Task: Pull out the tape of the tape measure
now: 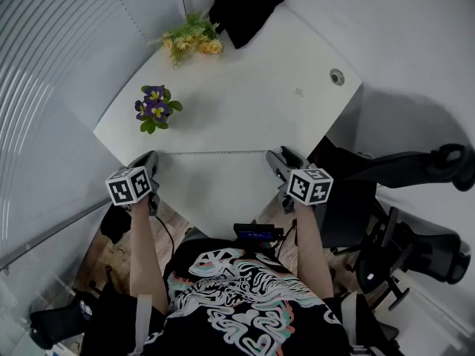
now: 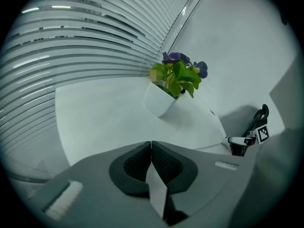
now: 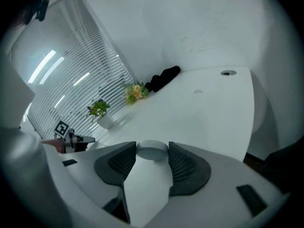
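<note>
Setting, as I logged it: office. Evidence I noted:
- white corner desk with a cable grommet
- black swivel chairs to its right
- slatted window blinds on the left
- small potted plant and yellow flowers as desk decoration

Only the top of the pale round case shows between the right gripper's jaws — the head view hides it. The far dark heap is too dim to identify.
</note>
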Available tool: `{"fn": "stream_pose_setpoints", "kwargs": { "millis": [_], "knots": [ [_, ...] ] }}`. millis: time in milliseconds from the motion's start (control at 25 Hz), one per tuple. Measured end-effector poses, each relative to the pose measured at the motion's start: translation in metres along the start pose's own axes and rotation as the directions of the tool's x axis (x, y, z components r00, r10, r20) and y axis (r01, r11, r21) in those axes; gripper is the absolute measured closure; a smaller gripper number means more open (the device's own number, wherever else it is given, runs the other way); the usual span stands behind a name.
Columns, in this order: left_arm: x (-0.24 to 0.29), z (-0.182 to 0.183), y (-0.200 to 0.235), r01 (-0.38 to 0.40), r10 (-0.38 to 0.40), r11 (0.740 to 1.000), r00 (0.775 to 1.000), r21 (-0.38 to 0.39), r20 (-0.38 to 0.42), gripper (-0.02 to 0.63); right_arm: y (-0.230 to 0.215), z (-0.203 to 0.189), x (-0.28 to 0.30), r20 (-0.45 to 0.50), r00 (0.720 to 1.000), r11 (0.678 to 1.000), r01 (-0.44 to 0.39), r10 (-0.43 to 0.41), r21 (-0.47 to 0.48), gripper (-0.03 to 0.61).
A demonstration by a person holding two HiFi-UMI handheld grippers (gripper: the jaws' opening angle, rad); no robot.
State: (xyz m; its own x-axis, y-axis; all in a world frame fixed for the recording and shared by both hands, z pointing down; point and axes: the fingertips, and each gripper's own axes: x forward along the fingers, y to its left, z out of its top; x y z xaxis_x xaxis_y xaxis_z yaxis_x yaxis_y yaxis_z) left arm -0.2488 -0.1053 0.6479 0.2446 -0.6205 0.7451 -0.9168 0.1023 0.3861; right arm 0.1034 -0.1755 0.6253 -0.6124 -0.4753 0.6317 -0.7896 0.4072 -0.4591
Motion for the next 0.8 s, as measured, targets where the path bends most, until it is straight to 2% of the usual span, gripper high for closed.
{"fn": "stream_pose_setpoints", "kwargs": {
  "millis": [280, 560, 800],
  "knots": [
    [0.001, 0.0, 0.001, -0.002, 0.002, 1.0, 1.0, 0.001, 0.0, 0.608, 0.01, -0.002, 0.003, -0.024, 0.999, 0.969, 0.023, -0.03, -0.244, 0.36],
    [0.002, 0.0, 0.002, -0.007, 0.007, 1.0, 1.0, 0.005, 0.0, 0.607, 0.013, -0.009, -0.001, -0.024, 0.999, 0.925, 0.023, -0.034, -0.379, 0.36],
    [0.003, 0.001, 0.002, -0.01, 0.01, 1.0, 1.0, 0.01, -0.006, 0.607, 0.004, -0.028, 0.0, -0.086, 0.991, 0.893, 0.055, -0.104, -0.448, 0.36]
  ]
}}
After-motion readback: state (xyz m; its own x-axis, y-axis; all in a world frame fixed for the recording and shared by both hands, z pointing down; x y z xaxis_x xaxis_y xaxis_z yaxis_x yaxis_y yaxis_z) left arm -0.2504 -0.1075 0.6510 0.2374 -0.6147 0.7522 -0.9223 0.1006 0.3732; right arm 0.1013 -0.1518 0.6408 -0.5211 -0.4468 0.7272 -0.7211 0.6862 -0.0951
